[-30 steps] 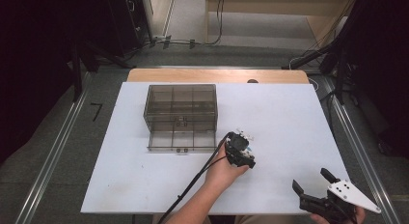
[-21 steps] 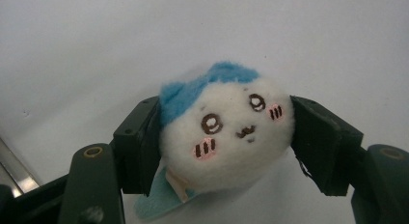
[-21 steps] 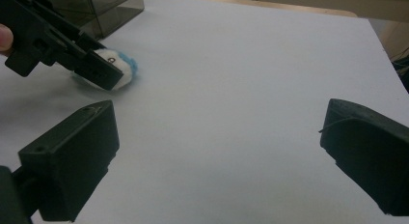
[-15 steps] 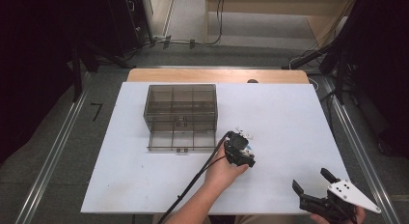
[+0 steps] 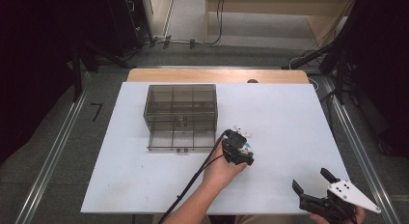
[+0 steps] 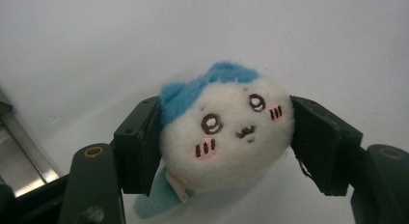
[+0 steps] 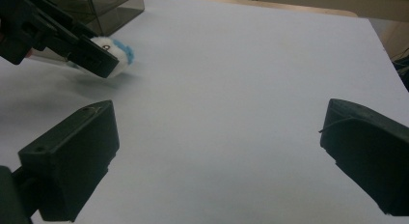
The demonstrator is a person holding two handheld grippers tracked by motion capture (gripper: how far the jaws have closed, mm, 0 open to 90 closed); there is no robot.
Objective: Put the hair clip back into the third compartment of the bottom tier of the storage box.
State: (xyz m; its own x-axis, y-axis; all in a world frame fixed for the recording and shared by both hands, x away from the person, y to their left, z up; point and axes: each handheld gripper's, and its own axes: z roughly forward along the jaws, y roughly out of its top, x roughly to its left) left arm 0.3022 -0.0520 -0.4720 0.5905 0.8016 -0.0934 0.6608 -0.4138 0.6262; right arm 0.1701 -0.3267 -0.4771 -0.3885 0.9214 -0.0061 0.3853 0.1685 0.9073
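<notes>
Just right of the smoky plastic organizer box point(image 5: 180, 117), on the white table point(image 5: 289, 118), the left gripper point(image 6: 224, 132) has its two black jaws pressed against either side of a small plush toy point(image 6: 226, 132), a white round head with a blue cap and pink cheeks. Set against the high views from the last second, nothing has shifted: the left hand, the toy and the right gripper point(image 5: 313, 182) sit where they were, so the grasp looks settled rather than freshly made. The plush lies low, on or just above the tabletop (the shadow beneath it is too soft to say whether it has lifted). The right gripper hangs near the table's front right corner, jaws spread wide with nothing between them, well apart from the toy. My reading is that the pick is secured and the carry toward the box, whose front drawer stands pulled out, is what comes next.
</notes>
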